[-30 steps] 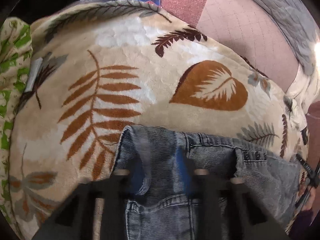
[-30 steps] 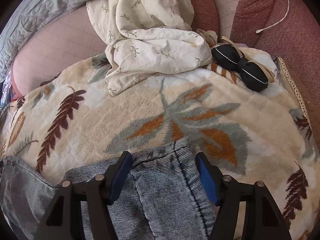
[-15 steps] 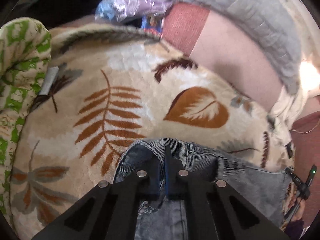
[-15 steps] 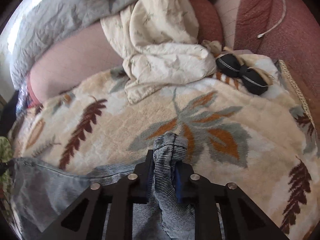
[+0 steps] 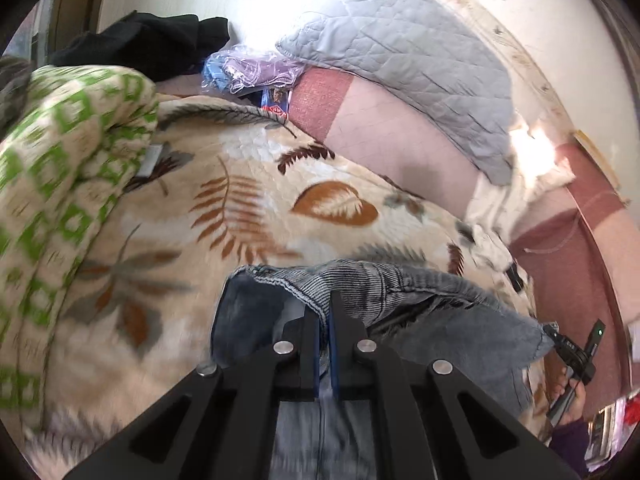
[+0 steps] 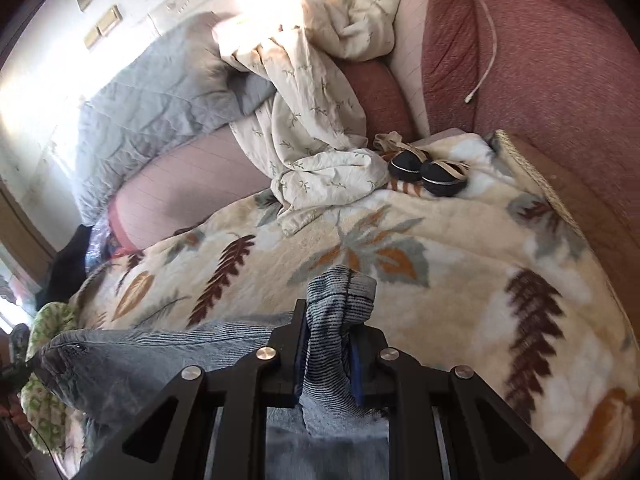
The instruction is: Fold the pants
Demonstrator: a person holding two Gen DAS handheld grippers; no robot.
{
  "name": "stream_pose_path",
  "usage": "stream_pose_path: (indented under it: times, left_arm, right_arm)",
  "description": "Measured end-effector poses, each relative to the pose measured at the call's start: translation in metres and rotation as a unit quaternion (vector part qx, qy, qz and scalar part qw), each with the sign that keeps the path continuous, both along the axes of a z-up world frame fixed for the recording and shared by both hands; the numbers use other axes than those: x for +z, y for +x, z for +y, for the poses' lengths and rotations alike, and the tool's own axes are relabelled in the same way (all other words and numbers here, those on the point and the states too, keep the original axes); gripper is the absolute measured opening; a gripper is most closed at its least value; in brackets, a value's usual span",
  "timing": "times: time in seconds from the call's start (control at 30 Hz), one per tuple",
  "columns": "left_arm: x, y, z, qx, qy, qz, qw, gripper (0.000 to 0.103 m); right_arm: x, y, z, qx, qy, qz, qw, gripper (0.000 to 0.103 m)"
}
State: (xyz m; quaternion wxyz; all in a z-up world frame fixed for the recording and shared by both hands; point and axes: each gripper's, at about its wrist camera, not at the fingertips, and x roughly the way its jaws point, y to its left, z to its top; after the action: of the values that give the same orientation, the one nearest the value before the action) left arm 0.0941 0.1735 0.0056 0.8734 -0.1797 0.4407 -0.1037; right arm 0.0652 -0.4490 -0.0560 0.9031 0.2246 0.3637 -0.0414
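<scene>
At the bottom centre of both views the pants (image 5: pixel 400 288) hang over the leaf-print blanket (image 5: pixel 240 200), each waistband end pinched by a closed tool: left gripper (image 5: pixel 325 320) on a thin edge, right gripper (image 6: pixel 328 332) on a thick bunched wad. That thin edge could slip free if tugged unevenly. No containers are visible.

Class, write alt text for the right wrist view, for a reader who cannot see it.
The right gripper is shut on a bunched edge of grey-blue denim pants, lifted over a cream leaf-print blanket. Behind lie a crumpled cream sheet, a black bow-shaped item, a grey quilt and a white cable.
</scene>
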Motion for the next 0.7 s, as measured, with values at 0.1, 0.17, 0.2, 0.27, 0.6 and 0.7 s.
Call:
stream_pose_path:
  times: [0.1, 0.17, 0.2, 0.27, 0.6, 0.7]
  left_arm:
    - [-0.009, -0.043, 0.008, 0.000, -0.003, 0.007, 1.0000, 0.003]
    - [-0.016, -0.065, 0.013, 0.002, -0.006, 0.012, 0.9999, 0.003]
    - [-0.023, -0.076, 0.014, 0.004, -0.005, 0.017, 0.9998, 0.003]
    - [-0.038, -0.095, 0.015, 0.003, 0.003, 0.029, 0.9996, 0.003]
    - [-0.092, -0.152, 0.017, 0.002, 0.047, 0.107, 0.9931, 0.004]
    - [-0.078, -0.160, 0.023, 0.013, 0.088, 0.091, 0.9918, 0.004]
  right_arm:
    - [0.001, -0.034, 0.003, 0.007, 0.002, -0.004, 1.000, 0.018]
    - [-0.003, -0.056, 0.004, 0.012, 0.005, -0.002, 1.000, 0.018]
    - [-0.007, -0.068, 0.005, 0.014, 0.006, 0.001, 1.000, 0.018]
    - [-0.015, -0.086, 0.005, 0.016, 0.007, 0.007, 1.000, 0.018]
    - [-0.057, -0.152, 0.020, 0.069, -0.003, 0.083, 0.994, 0.045]
    - [-0.050, -0.164, 0.022, 0.080, -0.015, 0.087, 0.993, 0.063]
